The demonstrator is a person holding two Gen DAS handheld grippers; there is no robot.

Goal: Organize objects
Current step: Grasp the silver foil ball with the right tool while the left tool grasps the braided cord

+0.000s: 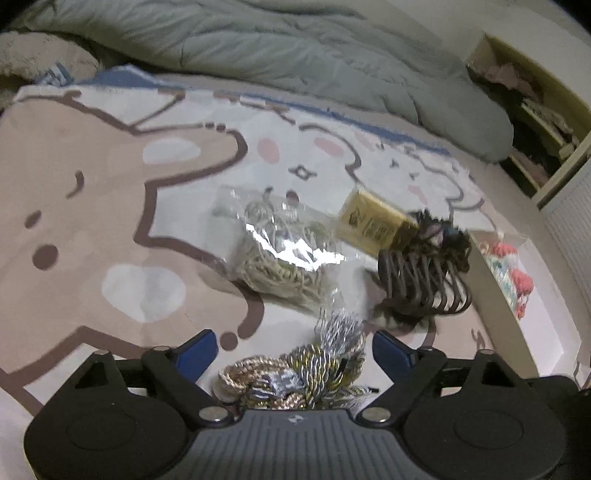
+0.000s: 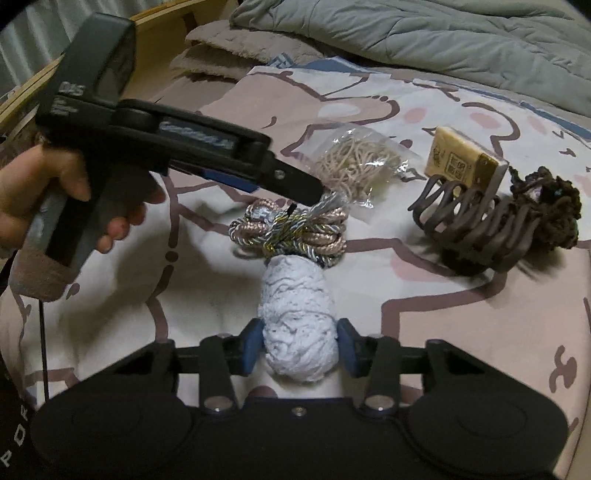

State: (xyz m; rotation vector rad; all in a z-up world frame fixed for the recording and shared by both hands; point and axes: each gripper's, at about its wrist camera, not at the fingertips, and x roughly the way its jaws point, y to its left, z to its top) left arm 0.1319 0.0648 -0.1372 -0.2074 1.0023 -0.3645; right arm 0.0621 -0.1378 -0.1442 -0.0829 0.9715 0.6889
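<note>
A bundle of gold, silver and pink cord [image 1: 295,369] [image 2: 291,230] lies on the cartoon blanket [image 1: 92,192]. My left gripper [image 1: 293,350] is open, its blue pads [image 1: 197,350] on either side of the bundle. In the right wrist view the left gripper [image 2: 310,194] hangs over the cord. My right gripper [image 2: 299,349] is shut on a white fluffy yarn roll [image 2: 297,317]. A clear bag of beige string [image 1: 277,251] [image 2: 358,166], a gold box [image 1: 373,221] [image 2: 458,158], a brown claw clip [image 1: 424,284] [image 2: 476,225] and dark yarn [image 2: 546,206] lie beyond.
A grey duvet [image 1: 295,48] [image 2: 424,33] is heaped at the far side. A white box with pink and blue items [image 1: 513,277] stands at the right. A wooden shelf [image 1: 535,110] is at the far right. A hand [image 2: 74,184] holds the left gripper.
</note>
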